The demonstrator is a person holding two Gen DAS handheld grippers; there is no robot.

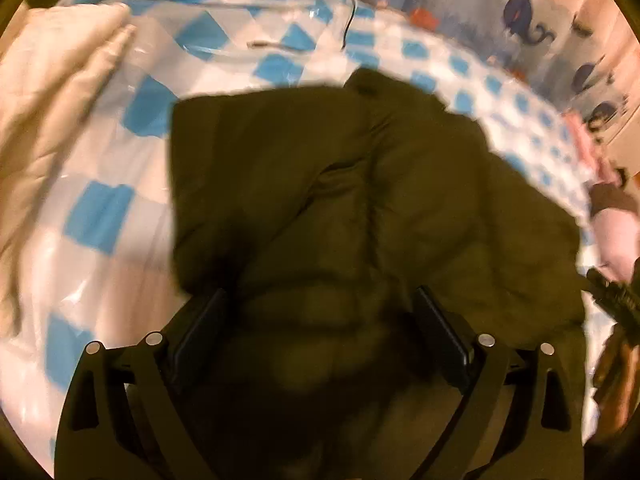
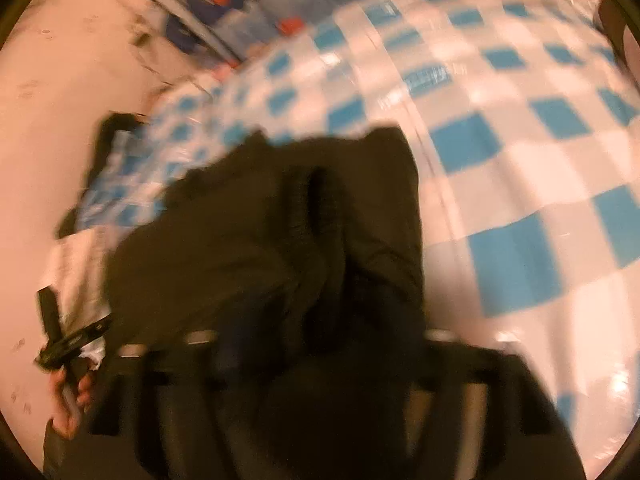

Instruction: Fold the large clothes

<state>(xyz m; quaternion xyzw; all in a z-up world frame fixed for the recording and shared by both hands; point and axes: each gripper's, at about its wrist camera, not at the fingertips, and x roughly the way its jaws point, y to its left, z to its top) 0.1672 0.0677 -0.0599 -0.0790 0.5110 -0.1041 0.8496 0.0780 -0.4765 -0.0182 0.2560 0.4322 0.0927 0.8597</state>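
Dark olive jacket (image 1: 360, 208) lies bunched on the blue-and-white checked cover (image 1: 120, 208), with a cream quilt (image 1: 52, 92) at far left. Left gripper (image 1: 320, 320) stands wide, fabric between its fingers. Right gripper (image 2: 320, 344) is blurred against the jacket; its state cannot be told.

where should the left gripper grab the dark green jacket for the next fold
Probably the free far-left corner of the dark green jacket: it lies flat on the checkered cover, so the left gripper can come in low from the left.
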